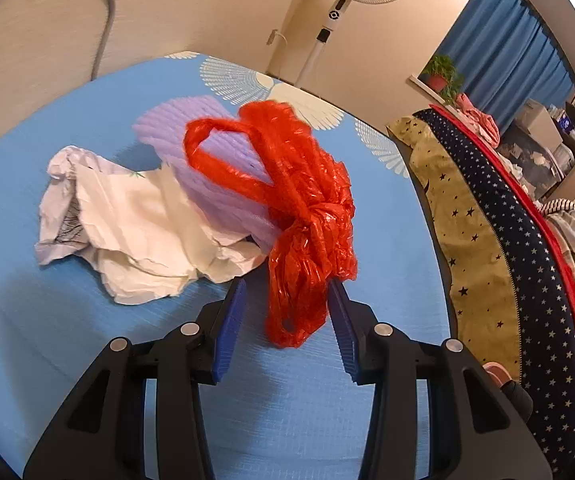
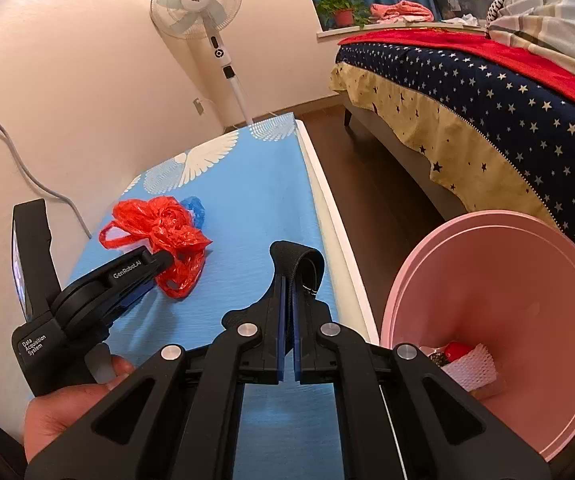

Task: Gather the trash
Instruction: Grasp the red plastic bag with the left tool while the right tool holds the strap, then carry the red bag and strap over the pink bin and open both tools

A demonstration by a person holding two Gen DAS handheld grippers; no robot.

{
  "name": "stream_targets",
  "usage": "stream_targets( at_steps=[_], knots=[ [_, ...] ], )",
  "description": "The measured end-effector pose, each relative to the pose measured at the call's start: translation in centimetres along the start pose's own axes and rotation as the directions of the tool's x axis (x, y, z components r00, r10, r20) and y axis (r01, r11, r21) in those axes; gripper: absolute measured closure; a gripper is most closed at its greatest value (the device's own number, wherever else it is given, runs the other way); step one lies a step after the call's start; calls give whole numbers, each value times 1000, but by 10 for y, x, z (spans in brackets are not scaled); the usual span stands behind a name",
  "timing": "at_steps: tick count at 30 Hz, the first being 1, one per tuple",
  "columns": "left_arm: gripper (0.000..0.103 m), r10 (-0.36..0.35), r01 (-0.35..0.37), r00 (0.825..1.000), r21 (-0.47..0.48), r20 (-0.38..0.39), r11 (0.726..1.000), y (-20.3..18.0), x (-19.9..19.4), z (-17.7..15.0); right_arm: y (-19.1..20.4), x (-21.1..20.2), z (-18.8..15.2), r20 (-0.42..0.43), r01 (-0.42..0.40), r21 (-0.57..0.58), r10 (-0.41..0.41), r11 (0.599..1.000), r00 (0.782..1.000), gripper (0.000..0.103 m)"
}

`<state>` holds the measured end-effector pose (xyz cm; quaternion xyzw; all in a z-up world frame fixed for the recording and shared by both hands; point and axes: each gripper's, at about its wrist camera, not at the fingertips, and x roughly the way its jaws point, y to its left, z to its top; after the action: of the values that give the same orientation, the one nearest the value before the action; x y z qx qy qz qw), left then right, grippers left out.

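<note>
A crumpled red plastic bag (image 1: pixel 303 216) with loop handles lies on the blue-clothed table (image 1: pixel 87 340). Its lower end sits between the blue pads of my left gripper (image 1: pixel 287 292), which is open; a gap shows beside the left pad. A purple foam net (image 1: pixel 207 160) and crumpled white paper (image 1: pixel 139 232) lie just behind and to the left. In the right wrist view the left gripper (image 2: pixel 159 264) meets the red bag (image 2: pixel 159 224), with a blue bag (image 2: pixel 193 208) behind it. My right gripper (image 2: pixel 288 292) is shut on a black strap (image 2: pixel 299 260). Beside it a pink bin (image 2: pixel 507 280) holds a white foam net (image 2: pixel 467 364).
The table's white edge (image 2: pixel 327 200) runs along dark wooden floor (image 2: pixel 371 184). A bed with a star-patterned cover (image 2: pixel 507 112) stands to the right. A white pedestal fan (image 2: pixel 215 32) stands by the wall past the table's far end. A person's hand (image 2: pixel 67 412) holds the left gripper.
</note>
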<state>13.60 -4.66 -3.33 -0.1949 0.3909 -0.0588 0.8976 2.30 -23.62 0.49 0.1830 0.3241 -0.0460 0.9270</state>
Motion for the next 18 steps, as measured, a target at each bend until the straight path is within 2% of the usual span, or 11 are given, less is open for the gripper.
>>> stream_targets(
  at_steps=[1,2,3,6,9,18],
  knots=[
    [61,2,-2,1000,7,-1,1000,-2,1,-1,0,1,0,-2,0,2,0,1000,1000,100],
    [66,5,-5,1000,13,-2,1000,-3,2,-1,-1,2,0,-3,0,2,0,1000,1000,100],
    [77,0,0,1000,16,-4,1000,-3,2,-1,-1,2,0,-3,0,3,0,1000,1000,100],
    [84,-16,16,1000,18,-9,1000,-2,0,-1,-1,1,1,0,-3,4,3,1000,1000,100],
    [88,-24,24,1000,14,-3,1000,-1,-6,1,0,-1,3,8,-4,1,4,1000,1000,100],
    [89,-56,55,998,33,38,998,-3,-44,3,5,-27,9,53,-5,-22,6,1000,999,100]
  ],
)
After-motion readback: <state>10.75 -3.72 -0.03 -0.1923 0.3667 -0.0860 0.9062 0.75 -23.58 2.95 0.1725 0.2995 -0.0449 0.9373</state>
